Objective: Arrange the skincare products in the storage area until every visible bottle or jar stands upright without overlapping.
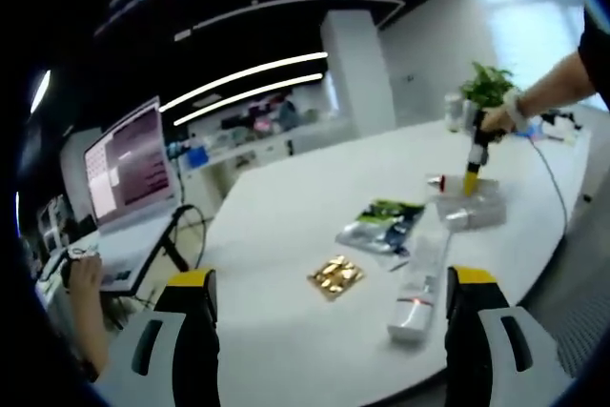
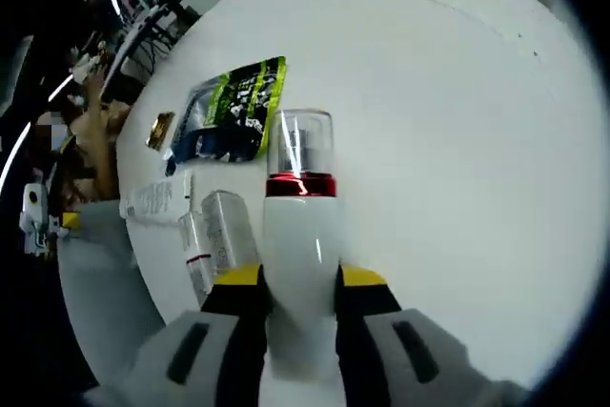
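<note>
a: what does the right gripper (image 2: 297,283) hold?
b: its jaws clamp a white bottle (image 2: 299,235) with a red band, over the white table (image 2: 457,121).
a: the left gripper (image 1: 329,283)?
b: jaws wide, holding nothing.

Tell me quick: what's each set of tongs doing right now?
Left tongs: open, holding nothing.
Right tongs: closed on the white bottle with the red band and clear cap.

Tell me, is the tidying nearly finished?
Not nearly. Nothing looks stood up yet. In hand: the right gripper is shut on a white bottle with a red band and clear cap. Left: a white tube lies flat on the white table, and the open left gripper holds nothing.
</note>
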Action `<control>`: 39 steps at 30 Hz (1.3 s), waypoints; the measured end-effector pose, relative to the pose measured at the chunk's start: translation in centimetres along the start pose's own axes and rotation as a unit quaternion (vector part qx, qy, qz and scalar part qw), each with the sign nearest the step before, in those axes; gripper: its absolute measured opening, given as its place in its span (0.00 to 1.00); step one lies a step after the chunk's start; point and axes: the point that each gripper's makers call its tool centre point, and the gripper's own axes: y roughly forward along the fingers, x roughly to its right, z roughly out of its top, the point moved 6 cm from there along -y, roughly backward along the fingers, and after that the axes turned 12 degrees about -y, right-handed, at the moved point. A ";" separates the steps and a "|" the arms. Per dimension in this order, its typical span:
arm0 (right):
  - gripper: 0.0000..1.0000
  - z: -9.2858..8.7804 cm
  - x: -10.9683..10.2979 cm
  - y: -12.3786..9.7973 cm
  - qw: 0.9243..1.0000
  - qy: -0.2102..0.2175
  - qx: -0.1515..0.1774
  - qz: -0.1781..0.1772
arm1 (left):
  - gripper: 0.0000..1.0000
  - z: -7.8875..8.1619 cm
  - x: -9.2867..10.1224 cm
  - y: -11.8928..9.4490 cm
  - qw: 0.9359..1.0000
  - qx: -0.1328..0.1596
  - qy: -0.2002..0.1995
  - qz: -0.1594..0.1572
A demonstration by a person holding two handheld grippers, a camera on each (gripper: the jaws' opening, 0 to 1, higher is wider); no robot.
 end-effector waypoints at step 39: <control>0.26 -1.1 -10.9 -3.4 0.958 0.002 0.270 0.096 | 0.79 5.1 7.8 4.3 0.981 -0.022 -0.071 -0.177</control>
